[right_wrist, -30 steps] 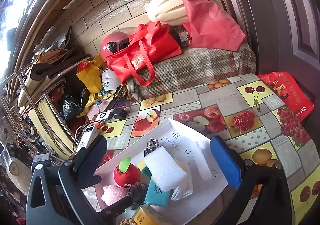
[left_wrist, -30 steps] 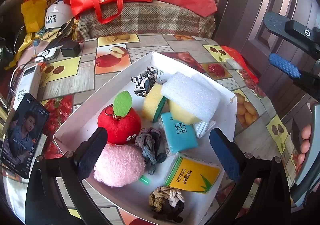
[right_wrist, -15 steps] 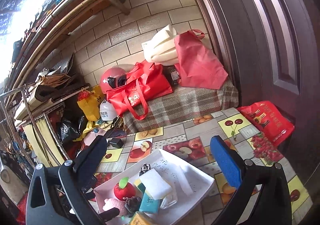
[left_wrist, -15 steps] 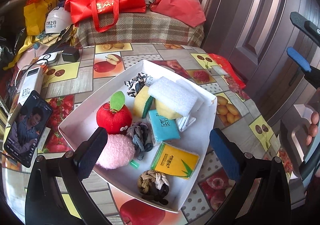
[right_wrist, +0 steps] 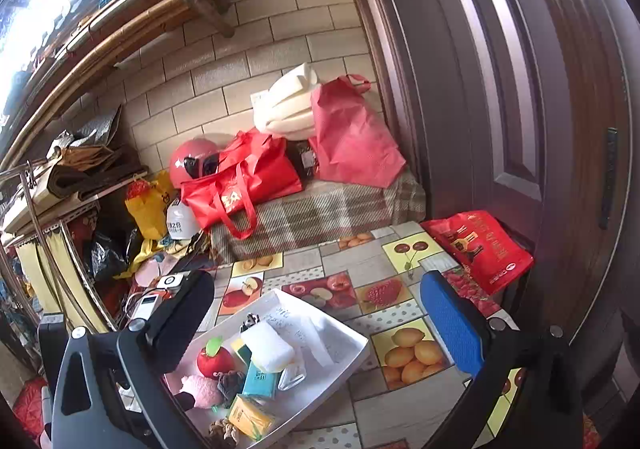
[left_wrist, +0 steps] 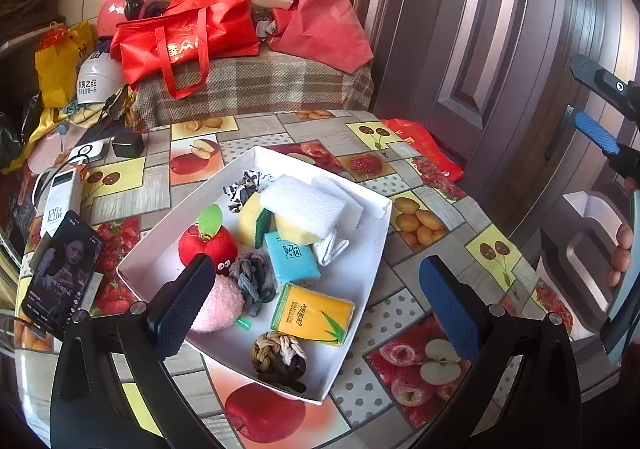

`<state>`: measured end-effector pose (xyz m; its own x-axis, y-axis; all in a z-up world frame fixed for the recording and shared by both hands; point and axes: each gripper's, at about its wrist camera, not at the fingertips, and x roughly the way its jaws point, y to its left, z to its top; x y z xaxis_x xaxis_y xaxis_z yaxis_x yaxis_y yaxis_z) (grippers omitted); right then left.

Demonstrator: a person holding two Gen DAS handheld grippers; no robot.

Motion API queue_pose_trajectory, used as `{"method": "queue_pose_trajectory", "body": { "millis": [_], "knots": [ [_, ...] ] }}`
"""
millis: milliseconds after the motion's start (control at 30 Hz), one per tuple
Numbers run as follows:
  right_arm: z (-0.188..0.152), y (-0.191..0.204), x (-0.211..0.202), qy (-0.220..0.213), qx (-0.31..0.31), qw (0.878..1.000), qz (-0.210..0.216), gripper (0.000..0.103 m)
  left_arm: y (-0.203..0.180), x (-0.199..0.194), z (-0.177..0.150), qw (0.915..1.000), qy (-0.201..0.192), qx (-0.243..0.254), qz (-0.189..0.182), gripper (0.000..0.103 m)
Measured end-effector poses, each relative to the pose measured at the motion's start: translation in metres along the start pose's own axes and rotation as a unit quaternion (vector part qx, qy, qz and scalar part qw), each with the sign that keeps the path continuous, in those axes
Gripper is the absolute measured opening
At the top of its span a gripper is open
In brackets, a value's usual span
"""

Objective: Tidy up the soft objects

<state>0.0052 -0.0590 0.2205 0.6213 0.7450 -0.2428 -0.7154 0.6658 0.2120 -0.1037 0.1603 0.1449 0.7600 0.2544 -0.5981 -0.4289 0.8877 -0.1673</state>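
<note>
Both tools are being held high above the white tray [left_wrist: 362, 249], left gripper [left_wrist: 316, 305] and right gripper [right_wrist: 320, 325] spread wide apart, nothing being carried. The soft things are being kept heaped inside the tray: apple plush [left_wrist: 202, 243], pink pompom [left_wrist: 218, 307], white foam block [left_wrist: 302, 205], yellow tissue pack [left_wrist: 314, 315]. All are being judged light and squashy; the plush is best pinched across its round middle, gently.

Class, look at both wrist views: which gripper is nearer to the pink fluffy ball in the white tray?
Left. The left gripper hangs just above the pink fluffy ball, one finger overlapping it in view. The right gripper sits higher and farther back from the white tray.
</note>
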Motion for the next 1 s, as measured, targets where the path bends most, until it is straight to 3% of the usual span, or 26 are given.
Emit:
{"method": "queue_pose_trajectory", "body": {
  "millis": [333,1000],
  "knots": [
    [0.008,-0.022,-0.046,-0.047,0.033,0.998,-0.023,0.103,-0.022,-0.029,0.000,0.9990,-0.029,0.026,-0.020,0.103],
    [0.011,-0.018,-0.072,-0.036,0.046,0.998,0.026,0.103,-0.036,-0.064,-0.007,0.9980,-0.049,0.038,-0.011,0.103]
  ]
}}
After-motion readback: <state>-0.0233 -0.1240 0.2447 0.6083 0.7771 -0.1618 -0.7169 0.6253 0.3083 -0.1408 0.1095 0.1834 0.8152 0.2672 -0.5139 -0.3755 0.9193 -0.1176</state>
